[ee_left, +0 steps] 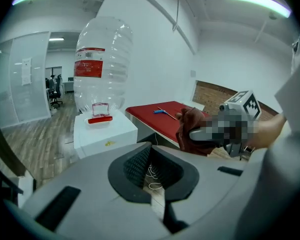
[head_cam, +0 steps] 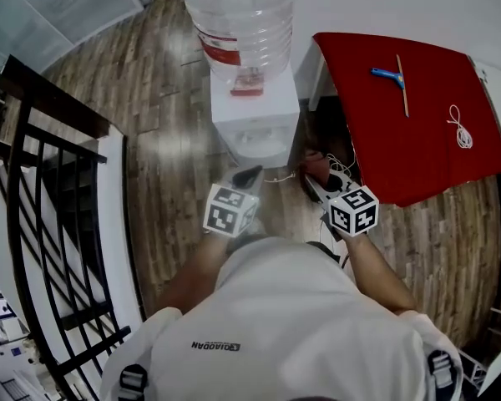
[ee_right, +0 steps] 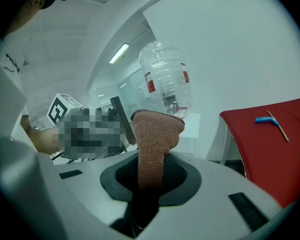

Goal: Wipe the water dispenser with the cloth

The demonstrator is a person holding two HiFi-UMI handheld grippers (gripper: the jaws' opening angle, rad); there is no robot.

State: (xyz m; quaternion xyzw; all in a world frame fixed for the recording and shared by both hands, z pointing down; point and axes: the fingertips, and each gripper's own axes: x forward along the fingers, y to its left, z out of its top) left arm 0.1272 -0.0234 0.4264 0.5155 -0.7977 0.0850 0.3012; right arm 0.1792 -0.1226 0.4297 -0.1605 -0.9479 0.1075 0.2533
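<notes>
- Both bare forearms reach forward from the white-shirted torso and angle in towards each other. The left claw (head_cam: pixel 247 175) and the right claw (head_cam: pixel 316 179) hang side by side, low in front of the water dispenser (head_cam: pixel 255 115).
- The left claw points at the dispenser's front. Its two dark, ridged pads draw together at the tips, and nothing sits between them.
- The right claw is clamped on the cloth (ee_right: pixel 155 139), which stands up out of the pinch as a folded, rounded tongue.
- There is one cloth, a rust-red piece with a nubbly terry weave. It is held just to the right of the dispenser's front, near the cabinet but apart from it.
- There is one dispenser, a white, boxy, smooth-sided cabinet standing on the floor.
- One large clear plastic bottle (head_cam: pixel 238 11) stands upside down on top of it. The bottle is ribbed and carries a red label band.
- One red surface (head_cam: pixel 417 140) stands to the right. On it lie one blue-handled tool (head_cam: pixel 387 75), one thin pale stick (head_cam: pixel 402 86) and one coiled white cord (head_cam: pixel 461 129).
- The floor (head_cam: pixel 167 98) is grey-brown wood plank.
- A black metal railing (head_cam: pixel 50 224) runs down the left.
</notes>
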